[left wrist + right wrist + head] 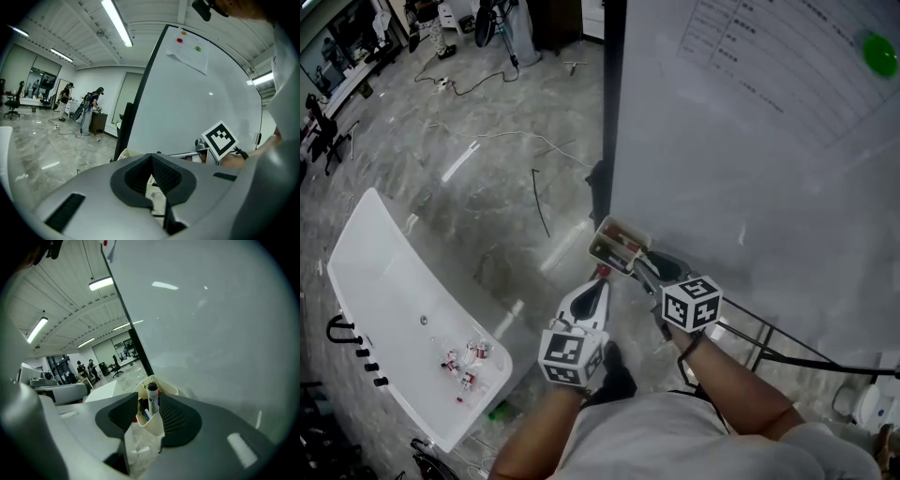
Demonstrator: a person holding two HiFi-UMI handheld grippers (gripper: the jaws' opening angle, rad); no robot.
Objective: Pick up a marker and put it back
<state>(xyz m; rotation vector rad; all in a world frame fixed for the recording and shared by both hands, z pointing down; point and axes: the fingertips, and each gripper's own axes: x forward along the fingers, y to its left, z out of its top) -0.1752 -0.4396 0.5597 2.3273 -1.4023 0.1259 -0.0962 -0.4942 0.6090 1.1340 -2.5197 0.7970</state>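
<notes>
- Marker [153, 400] stands upright in the cream holder [154, 425], black cap up, among a few other pens. The holder hangs at the near left edge of the whiteboard [750, 169]. Looks to me like the put-back is done.
- Right gripper [150, 404]: jaws spread wide, one either side of the holder and marker, pads clear of both. Released, nothing gripped. Held low and in line with the marker, probably so it can drop straight into the pocket.
- Left gripper [151, 158]: tips pinched together, nothing between them. It sits just left of the right one and points at the holder, idle as far as I can judge.
- Edges: the board face is close on the right and the holder rim lies between the open jaws. Pulling straight back toward the person seems the clean way out. Sideways risks knocking the holder.
- Open floor to the left, with loose cables farther off. White table [384, 281] well apart on the left.
</notes>
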